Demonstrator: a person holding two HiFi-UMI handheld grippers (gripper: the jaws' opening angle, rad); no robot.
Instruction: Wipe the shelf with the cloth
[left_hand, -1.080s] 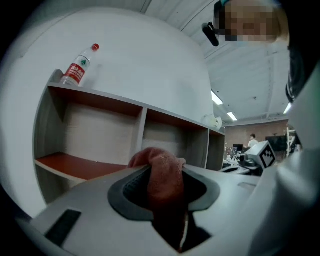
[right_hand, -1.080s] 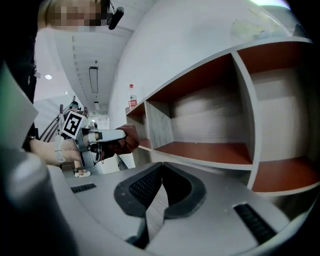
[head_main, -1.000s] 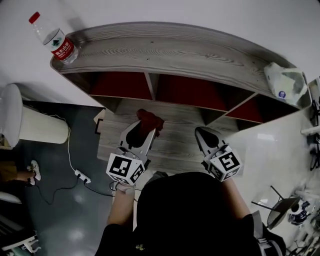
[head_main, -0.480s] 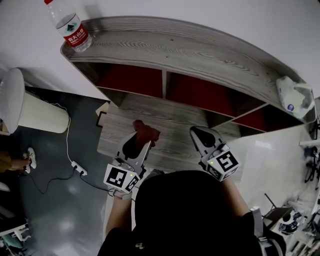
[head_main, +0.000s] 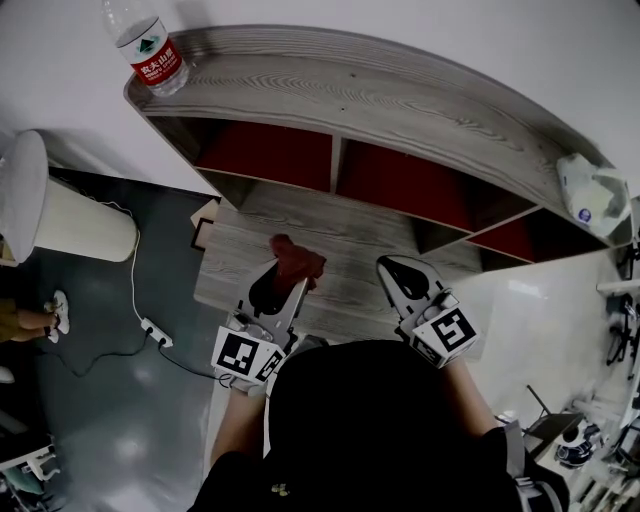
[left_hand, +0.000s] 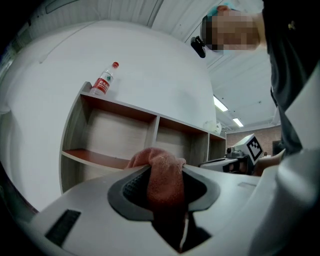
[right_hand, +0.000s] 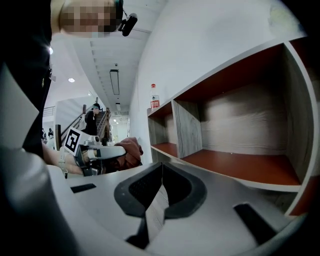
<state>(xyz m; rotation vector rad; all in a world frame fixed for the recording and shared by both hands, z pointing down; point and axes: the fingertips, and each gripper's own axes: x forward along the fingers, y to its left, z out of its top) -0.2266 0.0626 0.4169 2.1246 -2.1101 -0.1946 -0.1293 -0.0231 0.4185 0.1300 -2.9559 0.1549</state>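
Observation:
A rust-red cloth (head_main: 294, 262) is pinched in my left gripper (head_main: 281, 285), which is shut on it; in the left gripper view the cloth (left_hand: 162, 177) bulges up between the jaws. The grey wooden shelf unit (head_main: 380, 100) stands ahead with red-backed compartments (head_main: 268, 155). The cloth hovers over the shelf's lower grey board (head_main: 350, 250). My right gripper (head_main: 402, 272) is shut and holds nothing, to the right over the same board. From the right gripper view, my right gripper (right_hand: 159, 192) faces the red shelf floor (right_hand: 240, 167), with the cloth (right_hand: 131, 150) at left.
A water bottle (head_main: 148, 52) with a red label stands on the shelf top's left end, and a white plastic bag (head_main: 592, 195) on its right end. A white cylindrical bin (head_main: 60, 215) and a power strip (head_main: 152, 335) are on the dark floor at left.
The view has shifted a little, so the shelf sits lower left in frame. My left gripper with the cloth has edged slightly forward over the lower board. The right gripper stays about where it was.

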